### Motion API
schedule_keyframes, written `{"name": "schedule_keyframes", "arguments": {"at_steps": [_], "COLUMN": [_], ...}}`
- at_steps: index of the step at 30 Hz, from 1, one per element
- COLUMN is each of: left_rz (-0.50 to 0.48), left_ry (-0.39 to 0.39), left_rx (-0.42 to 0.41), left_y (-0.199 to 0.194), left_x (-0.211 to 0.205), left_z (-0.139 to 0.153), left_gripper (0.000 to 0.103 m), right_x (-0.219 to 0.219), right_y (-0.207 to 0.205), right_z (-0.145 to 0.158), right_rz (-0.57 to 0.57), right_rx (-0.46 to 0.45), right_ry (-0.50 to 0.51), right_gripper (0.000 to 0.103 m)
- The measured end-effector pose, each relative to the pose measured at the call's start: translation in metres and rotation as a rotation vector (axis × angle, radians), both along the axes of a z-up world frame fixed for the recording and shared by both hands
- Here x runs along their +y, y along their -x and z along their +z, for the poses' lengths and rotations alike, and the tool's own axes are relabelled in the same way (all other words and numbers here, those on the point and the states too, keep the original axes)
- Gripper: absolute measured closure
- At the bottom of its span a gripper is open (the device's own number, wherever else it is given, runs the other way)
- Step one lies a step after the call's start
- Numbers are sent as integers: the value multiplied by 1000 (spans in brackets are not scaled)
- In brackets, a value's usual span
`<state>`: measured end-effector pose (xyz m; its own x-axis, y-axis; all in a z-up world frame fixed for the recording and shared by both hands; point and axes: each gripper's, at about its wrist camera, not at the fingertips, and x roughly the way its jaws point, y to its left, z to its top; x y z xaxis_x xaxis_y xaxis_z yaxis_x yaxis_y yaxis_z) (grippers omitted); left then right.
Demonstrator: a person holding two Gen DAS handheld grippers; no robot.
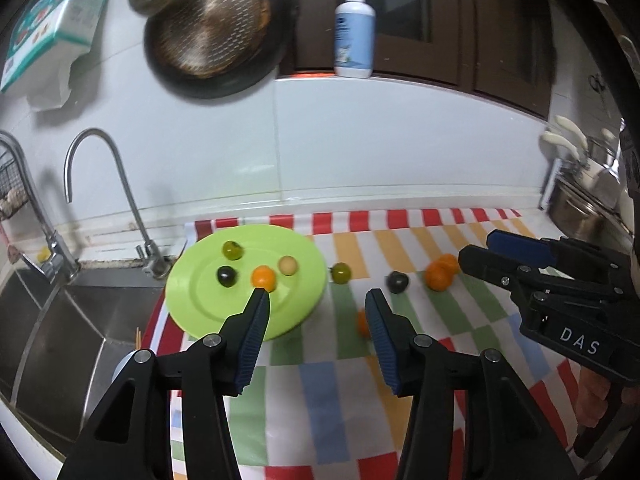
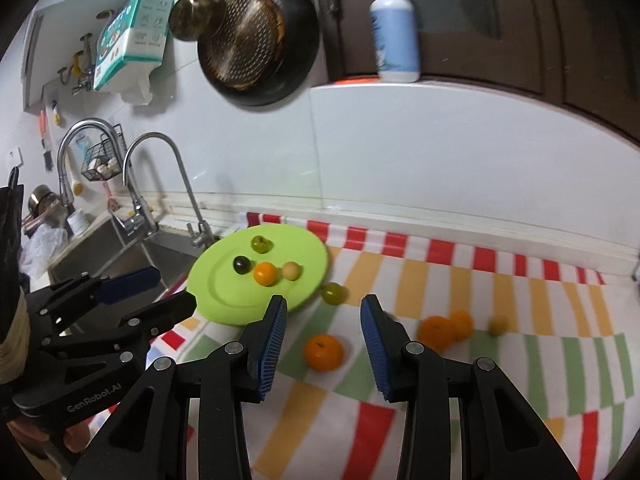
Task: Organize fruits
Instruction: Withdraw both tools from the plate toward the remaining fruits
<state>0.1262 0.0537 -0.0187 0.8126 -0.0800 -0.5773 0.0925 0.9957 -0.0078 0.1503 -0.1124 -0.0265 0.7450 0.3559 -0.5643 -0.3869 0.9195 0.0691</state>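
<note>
Round orange fruit (image 2: 323,352) on the checked counter cloth (image 2: 500,300), dead ahead between right tool (image 2: 324,308) fingers, spread wide, empty; left tool (image 1: 316,300) also wide, farther off.

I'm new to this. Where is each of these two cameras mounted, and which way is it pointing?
Left wrist view: rides on the left gripper, looking forward between its open fingers at the green plate; the right gripper shows at the right edge.
Right wrist view: rides on the right gripper, looking between its open fingers at an orange fruit on the checkered cloth; the left gripper shows at lower left.
Shared: plate, cloth, faucet, hanging pan, soap bottle.
</note>
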Motion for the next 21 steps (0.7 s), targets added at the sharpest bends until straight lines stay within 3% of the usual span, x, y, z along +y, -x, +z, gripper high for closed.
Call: {"name": "schedule_keyframes", "arguments": {"at_steps": [10, 12, 21], "left_rz": [-45, -45, -92], "left_ry": [-9, -12, -46], "left_rx": [7, 9, 9], "left_y": [9, 9, 0], "left_x": [-29, -31, -45], "left_z": [-7, -10, -30], "left_gripper": [49, 48, 48], "right_x": [-35, -38, -36], "right_y": [20, 22, 10], "right_z": [-6, -9, -24], "right_rz": [-94, -100, -30], "right_rx": [-20, -19, -24], "right_ry": [32, 48, 138], "right_gripper": [64, 58, 55]}}
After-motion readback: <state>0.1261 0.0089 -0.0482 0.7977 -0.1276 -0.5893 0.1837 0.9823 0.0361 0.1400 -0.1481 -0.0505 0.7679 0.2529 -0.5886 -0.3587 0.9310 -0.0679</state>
